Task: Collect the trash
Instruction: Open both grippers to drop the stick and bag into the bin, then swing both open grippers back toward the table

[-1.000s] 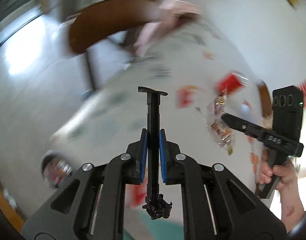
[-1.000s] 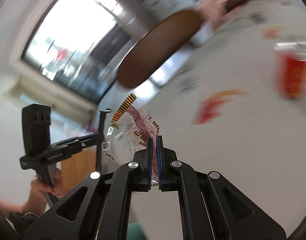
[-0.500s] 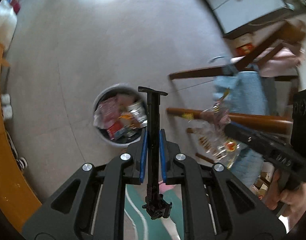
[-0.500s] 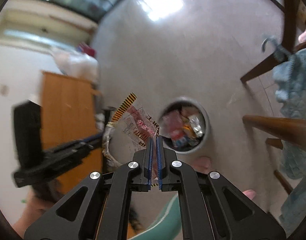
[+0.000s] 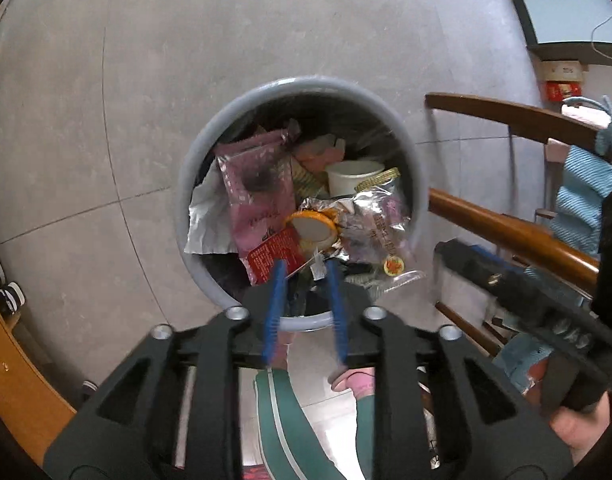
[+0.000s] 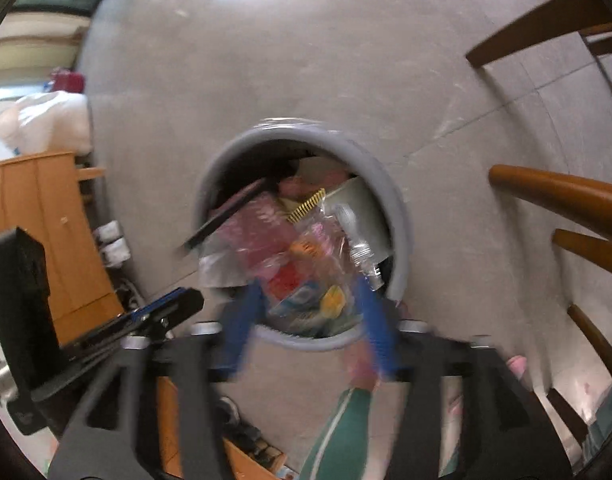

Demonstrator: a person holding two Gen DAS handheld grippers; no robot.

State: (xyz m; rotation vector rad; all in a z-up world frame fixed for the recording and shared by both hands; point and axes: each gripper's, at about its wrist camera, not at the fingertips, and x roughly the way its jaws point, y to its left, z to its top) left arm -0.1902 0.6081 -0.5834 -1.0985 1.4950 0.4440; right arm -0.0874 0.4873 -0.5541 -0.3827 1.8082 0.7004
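Observation:
A round grey trash bin (image 5: 194, 160) stands on the floor, full of wrappers, a paper cup and a pink bag. My left gripper (image 5: 306, 276) hangs over its near rim, its jaws opening with nothing held between the blue pads. A black stick (image 6: 226, 216) lies slanted in the bin (image 6: 397, 216). Over the same bin my right gripper (image 6: 307, 312) is blurred, jaws opening wide and empty. The clear wrapper (image 6: 325, 236) with a yellow striped edge sits loose among the trash; in the left wrist view this wrapper (image 5: 381, 220) lies by the bin's right rim. Each gripper shows in the other's view: right gripper (image 5: 457, 256), left gripper (image 6: 186, 298).
Wooden chair rails (image 5: 505, 232) and a blue knitted cloth (image 5: 581, 192) crowd the right side. A wooden cabinet (image 6: 38, 220) with a white bag (image 6: 46, 120) on it stands on the left. The person's green trouser leg (image 5: 290, 420) and pink slipper (image 5: 357, 384) are just below the bin.
Both grippers dropped from the table down over the bin. The left jaws let go of the black stick and the right jaws let go of the clear wrapper; both fell into the bin.

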